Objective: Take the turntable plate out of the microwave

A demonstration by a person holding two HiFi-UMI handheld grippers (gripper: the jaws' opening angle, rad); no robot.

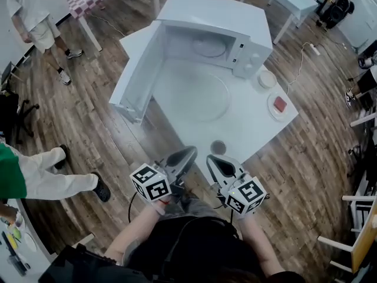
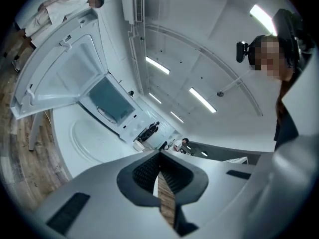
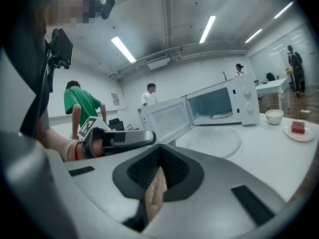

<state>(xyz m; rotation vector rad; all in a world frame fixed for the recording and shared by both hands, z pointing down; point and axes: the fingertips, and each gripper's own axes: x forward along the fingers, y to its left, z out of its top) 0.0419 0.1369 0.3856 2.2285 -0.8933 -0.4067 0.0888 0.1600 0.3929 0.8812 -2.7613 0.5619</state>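
The turntable plate (image 1: pixel 197 96) is being shown flat on the white table (image 1: pixel 247 128), just in front of the open microwave (image 1: pixel 235 28) and fully outside its cavity; by that lie the task is being judged as good as done. The door (image 1: pixel 138 75) is being left swung wide to the plate's left, probably so that the opening is not being blocked; inside the cavity only what looks like the roller ring (image 1: pixel 209 46) is being seen.

The left gripper (image 1: pixel 187 152) and the right gripper (image 1: pixel 211 160) are being held close to the person's body, beyond the table's near edge and well apart from the plate; in the left gripper view the jaws are being pressed together with nothing between them, and in the right gripper view (image 3: pixel 159 151) the same is being shown, only wooden floor being visible through the slit below the pads. Both tongs are thus being carried closed and empty, most likely because the glass is resting safely and no grip is being needed.

A small bowl (image 1: pixel 267 78) and a saucer (image 1: pixel 279 115) bearing a red block (image 1: pixel 280 104) are being kept to the plate's right, near the table's edge and clear of it; a small dark round thing (image 1: pixel 218 147) is being left near the table's front corner, between the plate and the grippers.
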